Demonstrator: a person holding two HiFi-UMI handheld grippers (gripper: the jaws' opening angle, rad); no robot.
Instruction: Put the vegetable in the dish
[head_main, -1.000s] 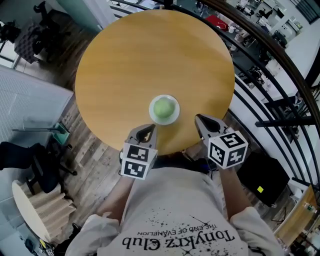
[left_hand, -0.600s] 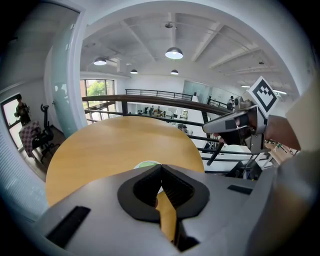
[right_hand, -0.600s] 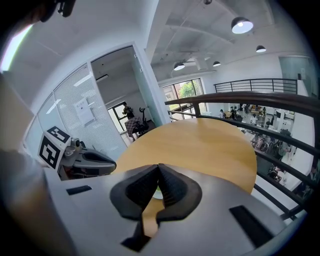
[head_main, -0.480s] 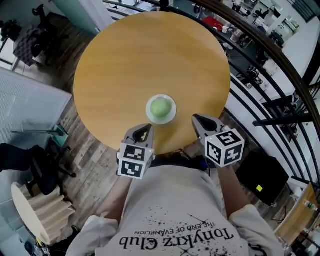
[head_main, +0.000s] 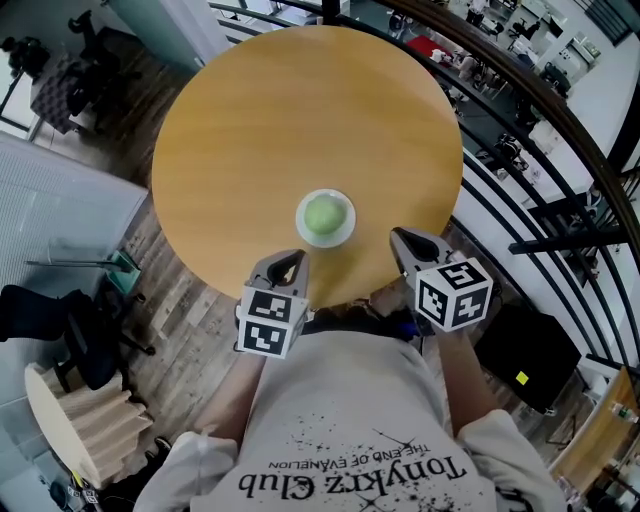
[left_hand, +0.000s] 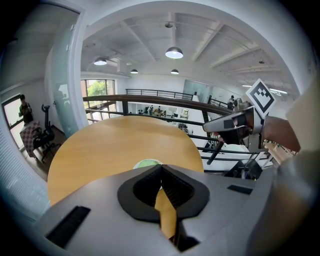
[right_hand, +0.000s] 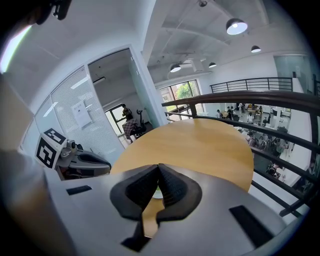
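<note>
A round green vegetable lies in a small white dish near the front edge of the round wooden table. My left gripper hangs just in front of the dish, left of it, its jaws shut with nothing between them. My right gripper hovers at the table's front right edge, also shut and empty. In the left gripper view the dish's green top peeks over the closed jaws. A sliver of the dish shows behind the jaw tips in the right gripper view.
A black curved railing runs along the table's right side. Dark chairs stand on the wooden floor at left, with a second small round table at the lower left. The person's torso fills the bottom of the head view.
The view has shifted slightly; both grippers stay just in front of the dish, shut. The vegetable has not moved in the dish.
</note>
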